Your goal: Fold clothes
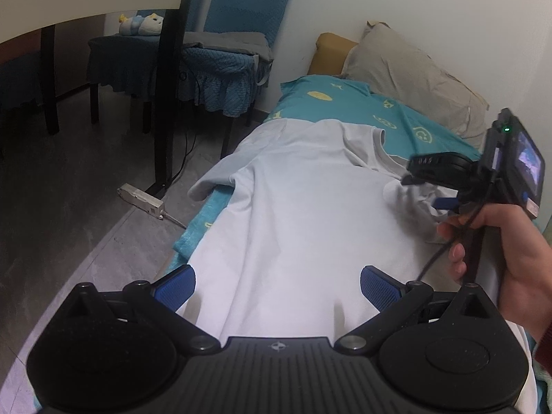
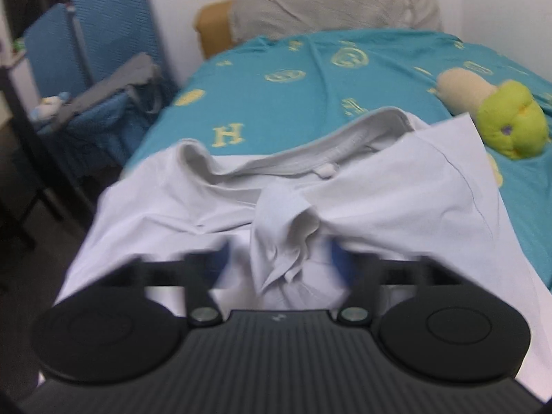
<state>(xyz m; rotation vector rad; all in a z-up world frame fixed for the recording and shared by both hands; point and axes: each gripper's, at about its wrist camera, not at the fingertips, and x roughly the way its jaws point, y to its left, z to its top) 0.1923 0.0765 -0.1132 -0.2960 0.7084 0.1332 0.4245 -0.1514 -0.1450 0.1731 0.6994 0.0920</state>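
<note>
While a soft bunched fold of the white shirt [image 2: 286,238] sits between them, the right gripper [image 2: 279,258] gapes wide, unpressed.

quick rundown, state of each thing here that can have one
white t-shirt: spread flat on the bed, one sleeve bunched up
left gripper: open, above the shirt's near end
right gripper: open, bunched sleeve fabric loose between its jaws
teal sheet: spread over the bed
pillow: leaning against the wall
green plush toy: lying on the sheet
</note>
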